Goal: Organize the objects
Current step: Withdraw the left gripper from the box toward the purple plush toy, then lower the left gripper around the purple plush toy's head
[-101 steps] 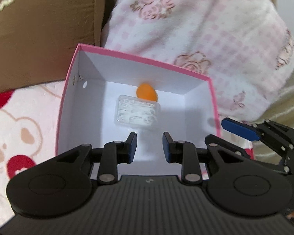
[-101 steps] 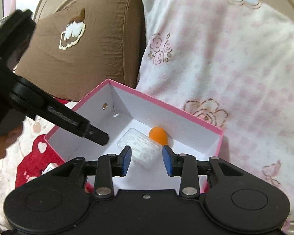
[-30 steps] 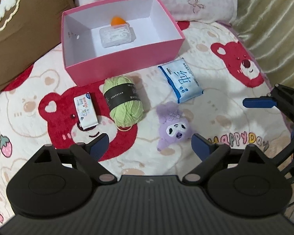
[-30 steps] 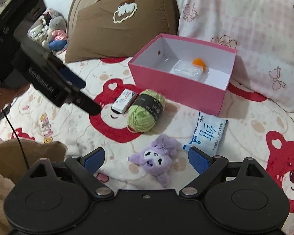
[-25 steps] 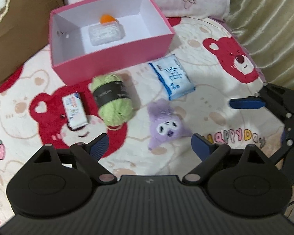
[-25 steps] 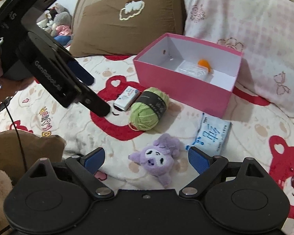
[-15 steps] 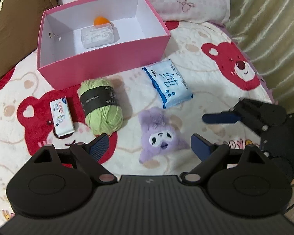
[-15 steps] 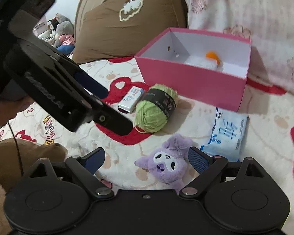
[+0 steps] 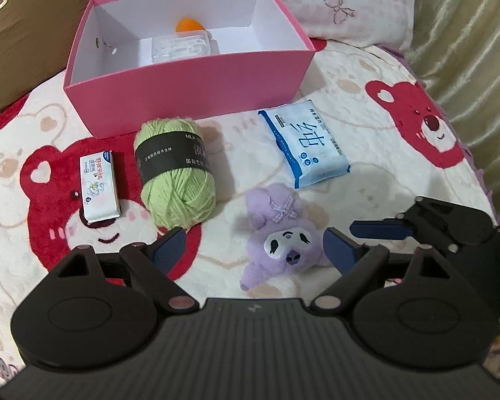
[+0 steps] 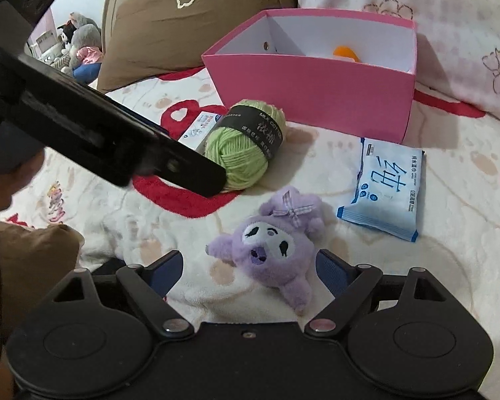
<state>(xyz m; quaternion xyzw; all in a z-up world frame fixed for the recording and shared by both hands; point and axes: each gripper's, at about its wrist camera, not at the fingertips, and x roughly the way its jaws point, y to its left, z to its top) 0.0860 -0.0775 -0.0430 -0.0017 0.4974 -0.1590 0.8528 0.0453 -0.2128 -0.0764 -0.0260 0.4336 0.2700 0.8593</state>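
Nearby, green yarn, perhaps touching the pink box, flanks tissue pack.

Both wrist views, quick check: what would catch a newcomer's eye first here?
Probably the open pink cardboard box at the back of the bear-print blanket, holding an orange ball and a clear plastic case. In front of it lie a green yarn ball and a blue-and-white tissue pack. Nearest, a fluffy purple plush toy lies between the right gripper's closing jaws, not yet pinched.
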